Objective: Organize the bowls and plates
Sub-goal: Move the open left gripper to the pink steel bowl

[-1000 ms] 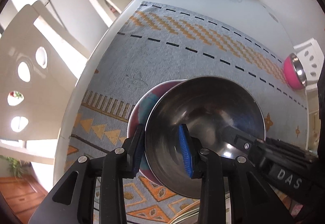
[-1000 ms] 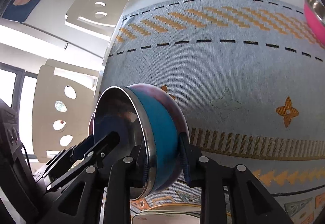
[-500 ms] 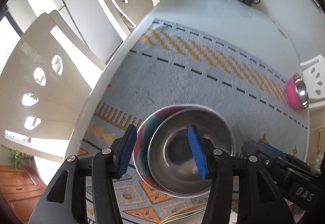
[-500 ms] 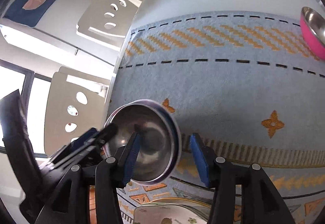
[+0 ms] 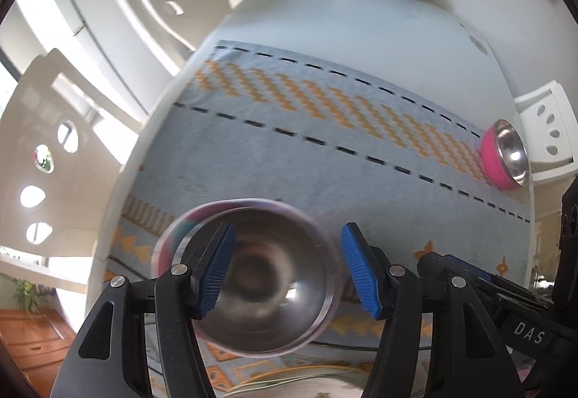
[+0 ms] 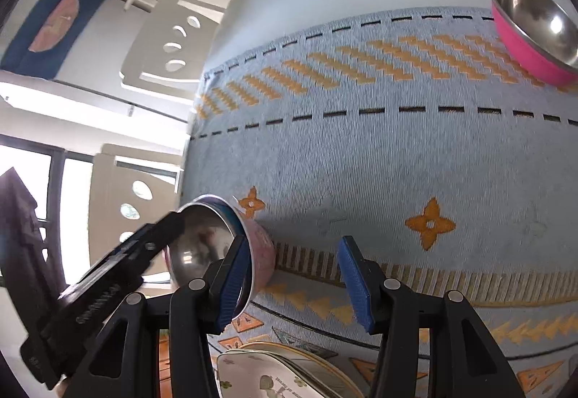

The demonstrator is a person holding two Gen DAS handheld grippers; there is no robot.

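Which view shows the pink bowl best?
The right wrist view: the pink bowl is larger there, with its steel inside and pink wall clear, though the frame edge cuts it off. The left wrist view shows it whole but small, at the mat's far edge.

The left wrist camera looks steeply down past its blue fingers onto a steel bowl close at lower centre. The right wrist camera looks down less steeply across the patterned cloth. Both views share that bowl, the cloth and a pink bowl at the right edge.
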